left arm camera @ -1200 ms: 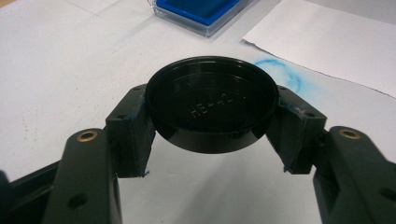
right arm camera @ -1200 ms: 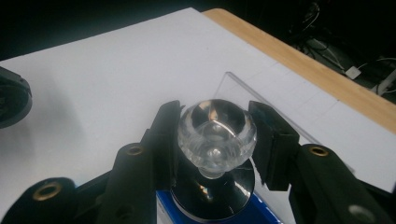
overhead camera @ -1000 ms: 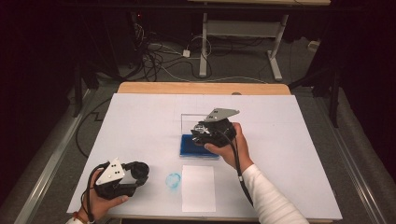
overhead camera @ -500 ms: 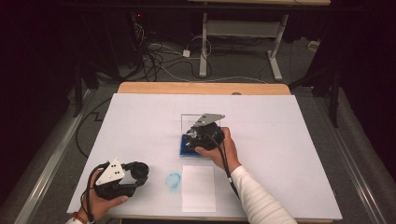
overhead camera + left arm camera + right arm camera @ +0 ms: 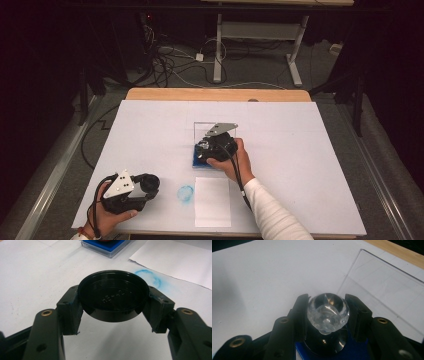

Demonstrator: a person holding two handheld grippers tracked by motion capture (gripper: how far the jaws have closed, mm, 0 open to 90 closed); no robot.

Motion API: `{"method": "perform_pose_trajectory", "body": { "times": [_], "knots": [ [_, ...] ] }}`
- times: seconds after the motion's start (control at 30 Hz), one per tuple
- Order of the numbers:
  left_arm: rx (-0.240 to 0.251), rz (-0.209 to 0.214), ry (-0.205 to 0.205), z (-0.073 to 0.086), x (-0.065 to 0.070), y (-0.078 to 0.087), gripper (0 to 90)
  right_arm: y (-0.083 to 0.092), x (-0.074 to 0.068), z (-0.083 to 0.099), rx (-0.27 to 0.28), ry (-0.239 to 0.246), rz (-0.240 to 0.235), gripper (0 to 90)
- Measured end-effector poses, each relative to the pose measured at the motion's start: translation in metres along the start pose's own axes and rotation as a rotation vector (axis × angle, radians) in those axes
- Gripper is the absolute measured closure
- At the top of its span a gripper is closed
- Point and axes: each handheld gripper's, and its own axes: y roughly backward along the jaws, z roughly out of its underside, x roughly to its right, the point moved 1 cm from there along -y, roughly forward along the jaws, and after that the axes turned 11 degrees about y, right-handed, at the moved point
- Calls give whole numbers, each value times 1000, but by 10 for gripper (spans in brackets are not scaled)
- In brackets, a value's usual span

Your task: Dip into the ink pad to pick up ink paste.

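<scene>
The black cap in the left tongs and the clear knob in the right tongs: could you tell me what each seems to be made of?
The cap looks like glossy moulded black plastic: raised lettering inside and soft reflections on its rim. The knob looks like clear faceted plastic or glass; its facets catch light and you can see through it, but the pictures cannot settle which.

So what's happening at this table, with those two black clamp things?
A person works with a gripper in each hand. The left gripper holds a round black cap just above the white table, near a blue ink ring and a sheet of paper. The right gripper is closed on the clear knob of a stamp that sits over a blue ink pad, whose clear lid stands open.
</scene>
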Motion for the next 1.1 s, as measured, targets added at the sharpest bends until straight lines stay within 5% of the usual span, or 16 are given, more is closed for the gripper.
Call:
{"method": "perform_pose_trajectory", "body": {
  "times": [1.1],
  "knots": [
    [-7, 9, -9, 1, 1, 3, 368, -1, -4, 6, -26, 23, 27, 570]
  ]
}}
